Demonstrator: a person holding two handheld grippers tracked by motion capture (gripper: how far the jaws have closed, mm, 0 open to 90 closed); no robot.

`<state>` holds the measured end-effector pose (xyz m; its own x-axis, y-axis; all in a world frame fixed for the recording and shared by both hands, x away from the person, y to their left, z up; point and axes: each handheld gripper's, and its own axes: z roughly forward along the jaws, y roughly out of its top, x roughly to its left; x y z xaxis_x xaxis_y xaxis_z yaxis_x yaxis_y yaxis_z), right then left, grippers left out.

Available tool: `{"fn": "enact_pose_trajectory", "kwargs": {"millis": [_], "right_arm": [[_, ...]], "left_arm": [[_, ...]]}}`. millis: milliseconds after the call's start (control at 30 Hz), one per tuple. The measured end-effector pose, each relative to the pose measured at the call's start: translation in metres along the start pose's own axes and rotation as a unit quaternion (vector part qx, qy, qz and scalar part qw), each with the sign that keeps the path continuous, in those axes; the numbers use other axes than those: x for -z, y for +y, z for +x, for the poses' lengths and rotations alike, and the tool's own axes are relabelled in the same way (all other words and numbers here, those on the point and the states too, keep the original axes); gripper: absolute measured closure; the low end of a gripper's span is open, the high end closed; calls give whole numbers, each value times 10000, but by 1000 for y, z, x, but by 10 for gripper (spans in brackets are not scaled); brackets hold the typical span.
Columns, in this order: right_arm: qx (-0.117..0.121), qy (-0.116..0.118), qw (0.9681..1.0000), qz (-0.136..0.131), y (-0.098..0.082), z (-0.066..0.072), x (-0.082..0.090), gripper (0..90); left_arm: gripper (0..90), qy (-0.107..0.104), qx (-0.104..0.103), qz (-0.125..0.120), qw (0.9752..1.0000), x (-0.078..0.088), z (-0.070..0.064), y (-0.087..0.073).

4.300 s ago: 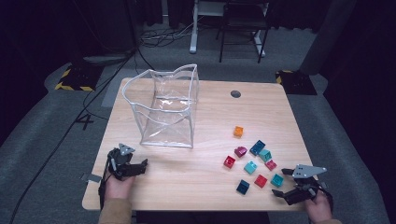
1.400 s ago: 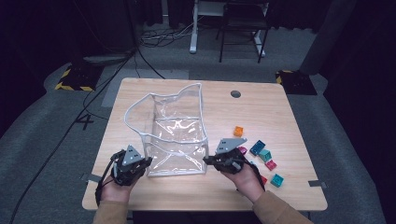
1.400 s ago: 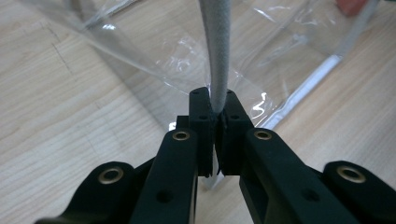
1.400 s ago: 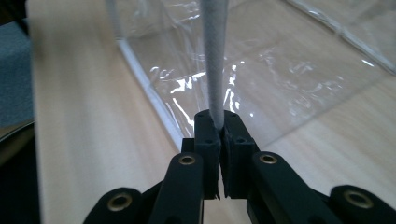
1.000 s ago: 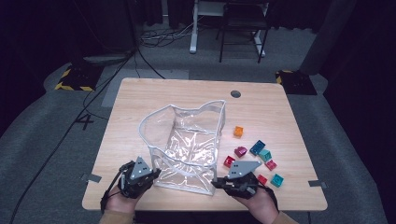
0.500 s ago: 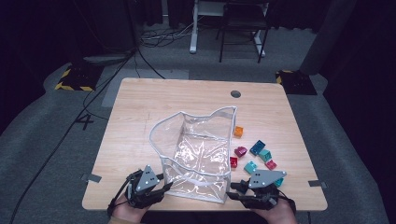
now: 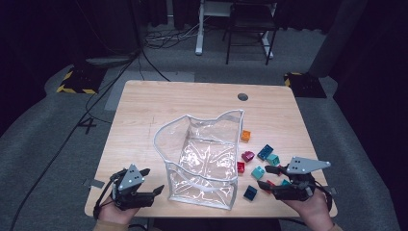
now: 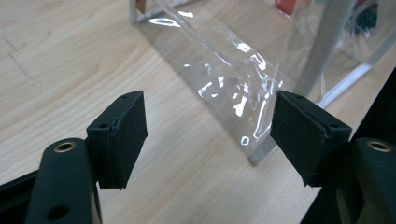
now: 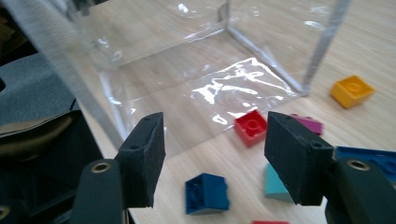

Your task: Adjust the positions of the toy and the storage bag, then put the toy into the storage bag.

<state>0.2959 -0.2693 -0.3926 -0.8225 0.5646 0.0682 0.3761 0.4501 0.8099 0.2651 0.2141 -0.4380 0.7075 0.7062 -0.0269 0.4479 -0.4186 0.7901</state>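
The high view is looking forward and down on the whole counter (image 7: 144, 110). Both gripper views are looking low and close across it, sharing the clear bag (image 7: 204, 159) (image 8: 224, 79) (image 9: 196, 70).

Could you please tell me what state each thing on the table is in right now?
Clear bag: lying at the near edge, mouth open, nothing inside, released.
Left tongs: open, jaws just been opening, nothing between them, beside the bag's corner.
Right tongs: open, jaws just been opening, nothing gripped, among the bricks.
Orange brick: loose on the table, beside the bag.
Red brick: loose, against the bag's side.
Dark blue brick: loose, near the table edge.
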Motion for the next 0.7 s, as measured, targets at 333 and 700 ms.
{"fn": "enact_pose_trajectory", "kwargs": {"millis": [333, 700], "right_arm": [[-334, -412, 9985, 110, 1, -35, 10, 396], [-317, -800, 9954, 414, 26, -89, -9, 394]], "left_arm": [[290, 518, 366, 85, 9979, -20, 48, -14], [299, 769, 553, 601, 9937, -52, 60, -28]]}}
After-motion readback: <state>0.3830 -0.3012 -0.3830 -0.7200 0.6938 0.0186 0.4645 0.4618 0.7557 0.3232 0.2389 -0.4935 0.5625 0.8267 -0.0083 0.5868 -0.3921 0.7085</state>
